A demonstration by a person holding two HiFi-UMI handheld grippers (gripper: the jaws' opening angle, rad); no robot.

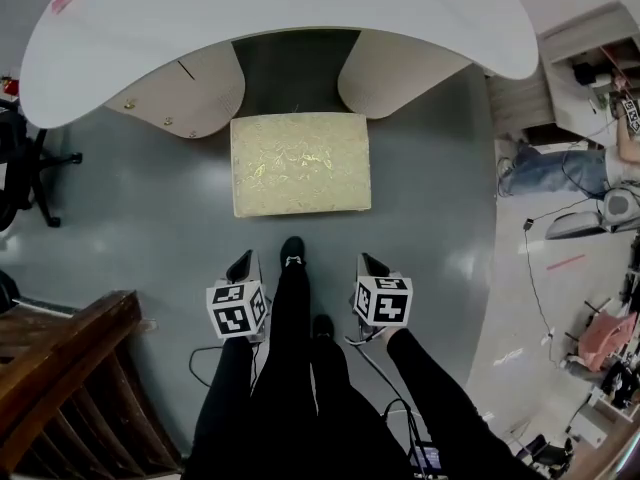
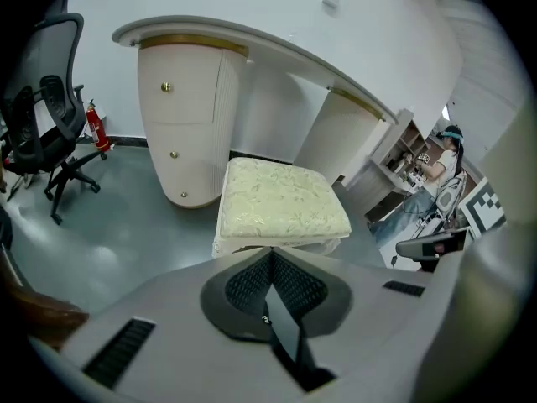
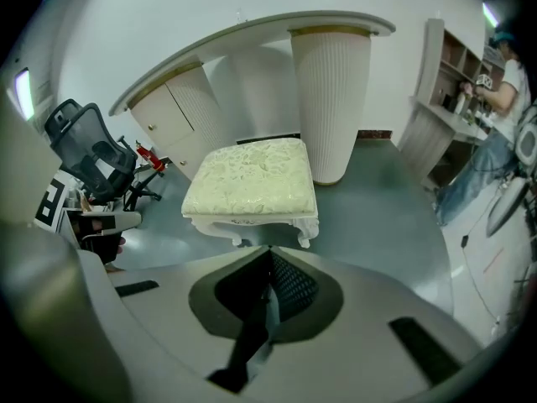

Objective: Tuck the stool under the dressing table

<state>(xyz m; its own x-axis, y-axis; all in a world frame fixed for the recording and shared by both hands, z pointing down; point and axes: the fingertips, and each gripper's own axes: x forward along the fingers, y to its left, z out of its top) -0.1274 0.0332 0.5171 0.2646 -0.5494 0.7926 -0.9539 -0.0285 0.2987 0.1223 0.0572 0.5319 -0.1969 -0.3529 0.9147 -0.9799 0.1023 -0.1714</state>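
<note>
On grey floor (image 1: 130, 208), at dressing table (image 1: 280, 18) knee-gap mouth: cream cushioned stool (image 1: 300, 163), not tucked. Left hand-held gripper (image 1: 241, 265), right hand-held gripper (image 1: 372, 266) side by side, short of stool, jaws pressed together, empty.

Head view: the stool (image 1: 300, 163) legs are hidden beneath its cushion. The dressing table (image 1: 280, 8) top is cut off by the upper edge; the office chair (image 1: 15, 168) is cropped at left.
</note>
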